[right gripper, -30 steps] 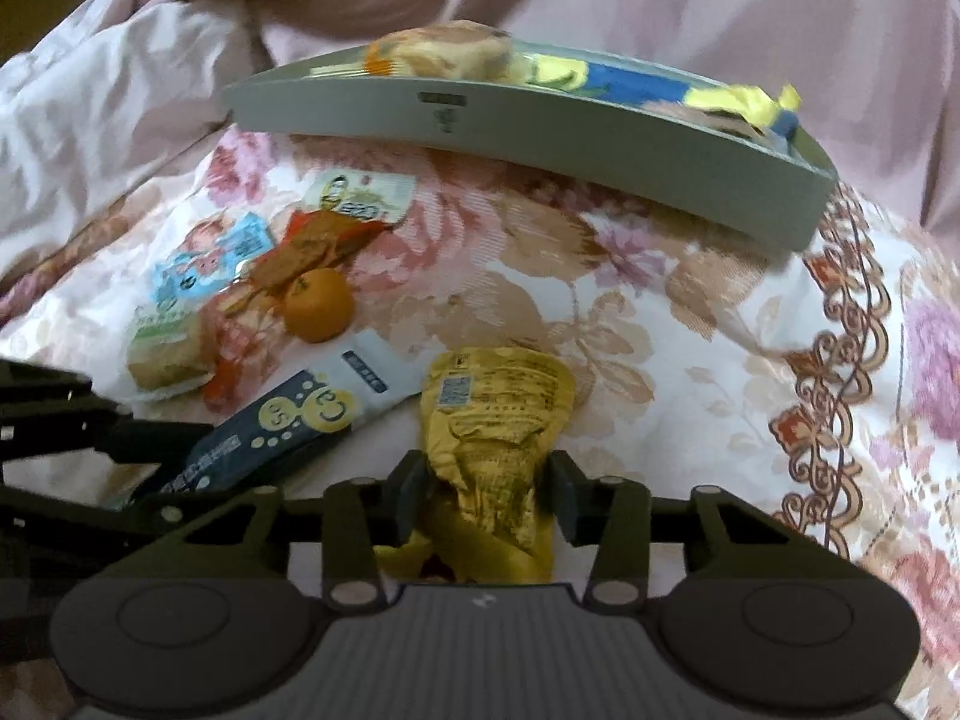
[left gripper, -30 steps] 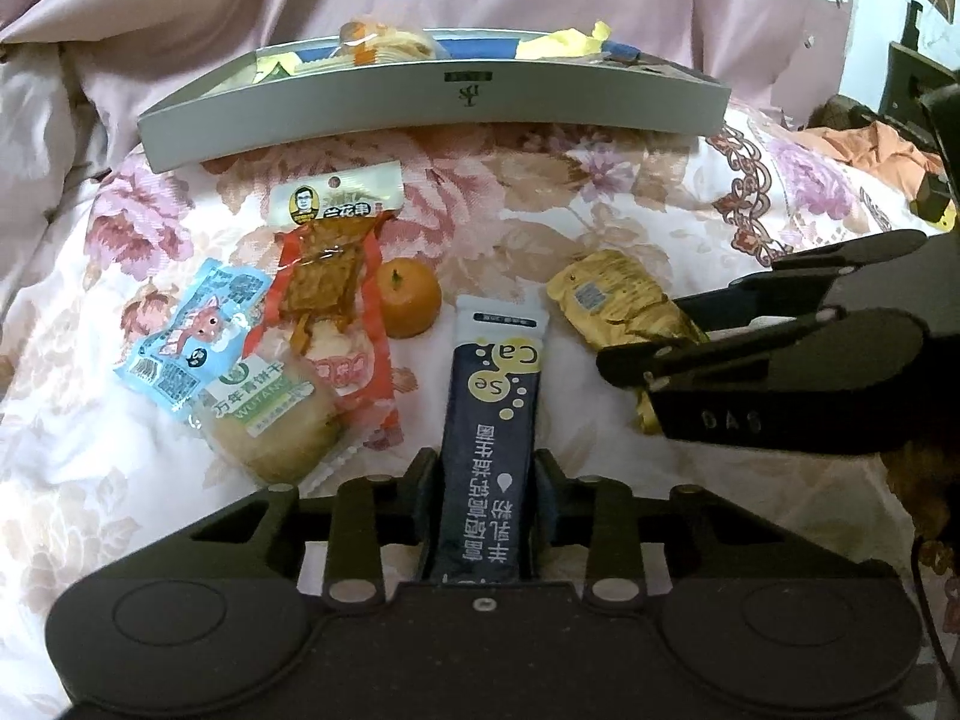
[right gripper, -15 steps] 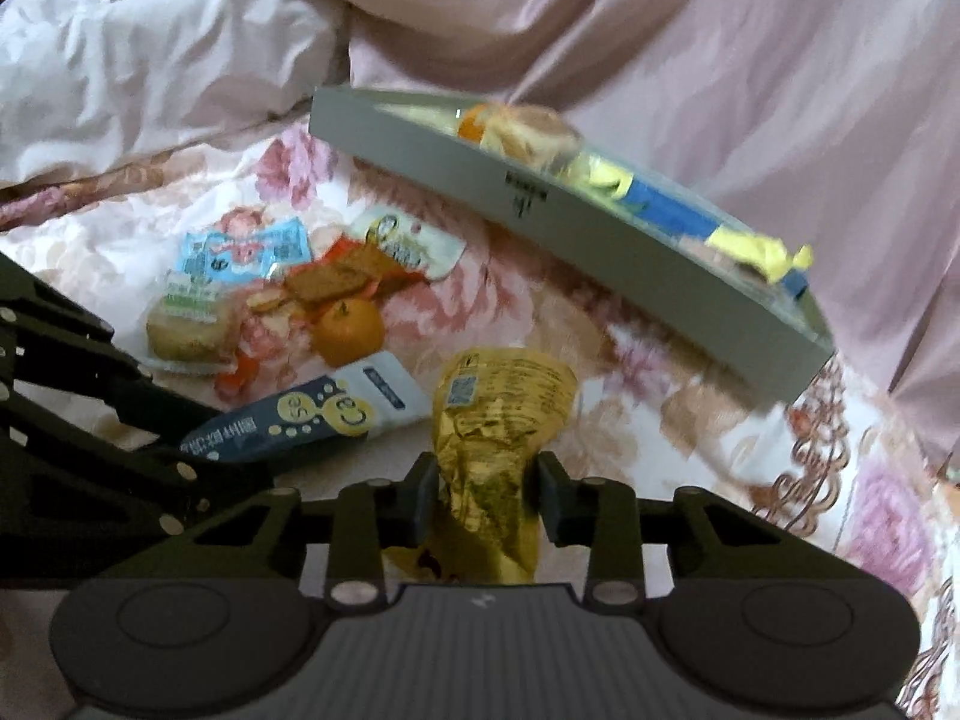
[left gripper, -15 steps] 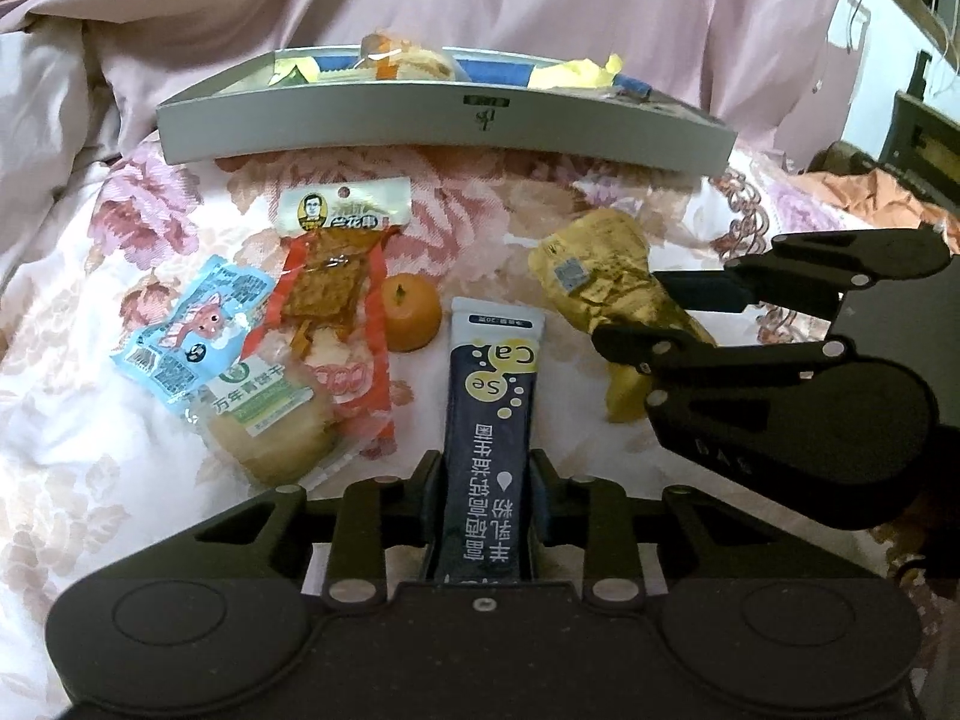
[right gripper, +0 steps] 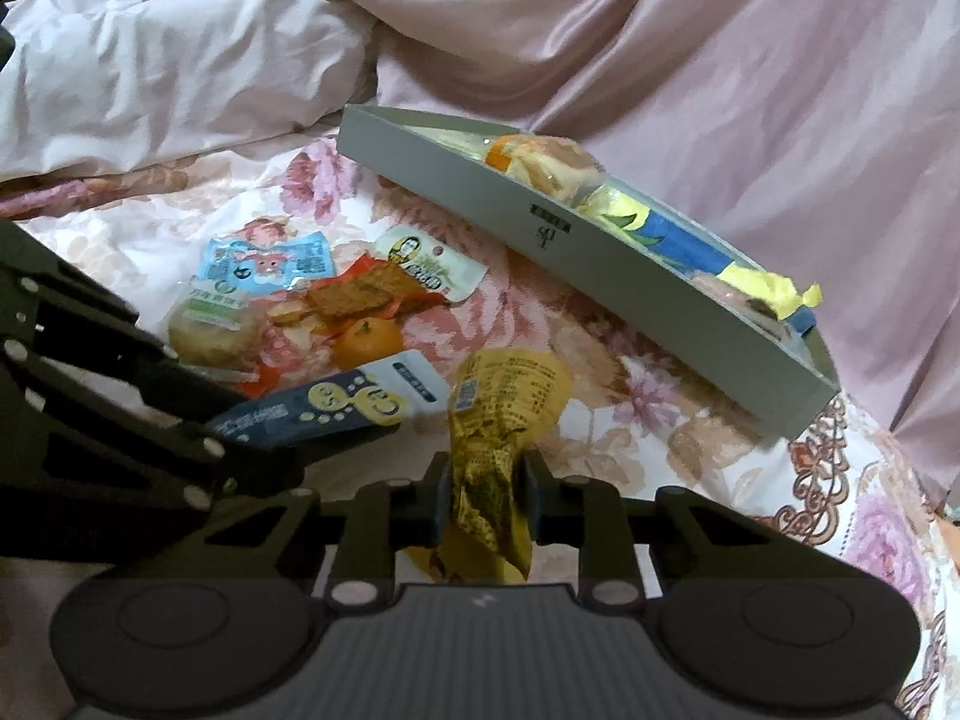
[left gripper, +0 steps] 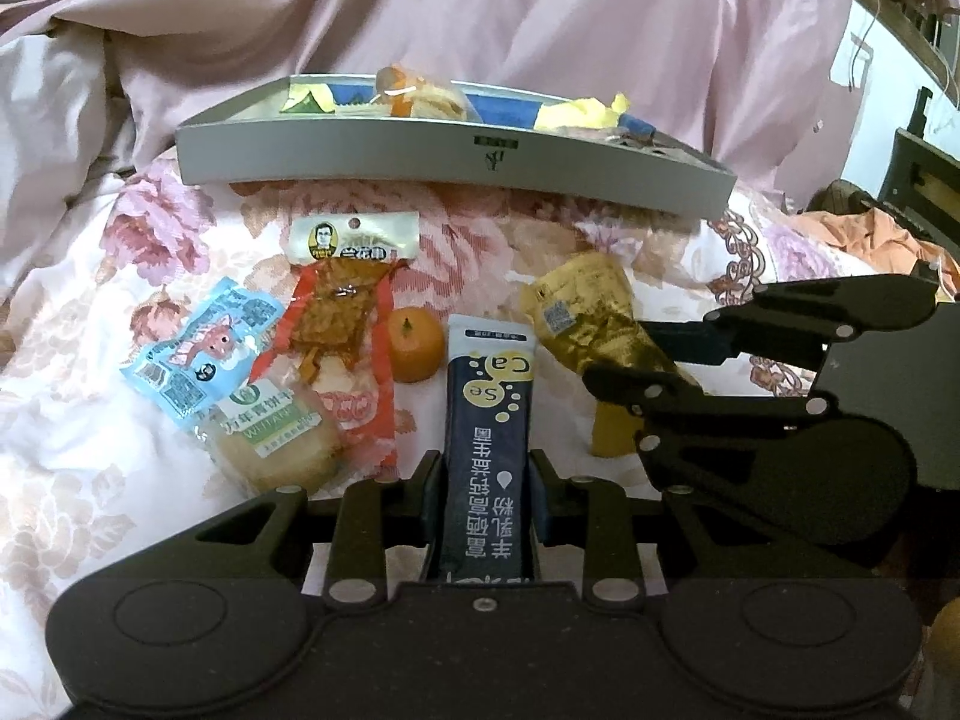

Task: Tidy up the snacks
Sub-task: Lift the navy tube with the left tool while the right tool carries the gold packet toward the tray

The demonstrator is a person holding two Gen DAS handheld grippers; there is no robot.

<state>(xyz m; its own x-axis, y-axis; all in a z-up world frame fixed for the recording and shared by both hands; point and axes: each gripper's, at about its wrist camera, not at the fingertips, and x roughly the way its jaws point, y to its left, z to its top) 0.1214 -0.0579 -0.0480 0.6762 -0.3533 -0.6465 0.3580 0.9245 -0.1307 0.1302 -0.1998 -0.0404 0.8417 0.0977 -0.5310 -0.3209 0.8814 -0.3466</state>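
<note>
Scene: floral bedspread (left gripper: 492, 252) with loose snacks, a grey tray (left gripper: 420, 159) at 12 o'clock in the left wrist view, pink bedding heaped behind it.
Left gripper (left gripper: 485, 498): jaws narrow and clamped on the near end of a dark blue sachet (left gripper: 489, 420), which runs straight toward 12 o'clock with its far end near a small orange (left gripper: 414, 345).
Right gripper (right gripper: 485, 489): jaws have just been closing and now pinch the crumpled lower part of a gold foil packet (right gripper: 501, 414); its wider top fans out above the pads toward 12 o'clock.
Tray contents: several wrapped snacks already inside, among them yellow and blue wrappers; exact items are hard to tell.
Loose snacks: a blue fish-print packet (left gripper: 204, 354), a round biscuit in a green-labelled wrapper (left gripper: 276, 444), a red-edged packet of brown slices (left gripper: 342, 330) and the orange, all clustered at 9 to 10 o'clock of the sachet.
Risk, slipping: the gold foil looks slick and is gripped only by a bunched end, so it could likely slide out during a lift.
Risk, drooping: the sachet is held at one end; its free length may sag and drag over the orange or catch the tray wall.
Risk, collision: the two grippers sit close side by side, so moving both toward the tray at once could knock them together.
Risk, tray: the tray rests on soft bedding and appears tilted in the right wrist view; a push on its wall could tip it or spill what it holds.
Risk, rolling: the orange could roll if nudged.
</note>
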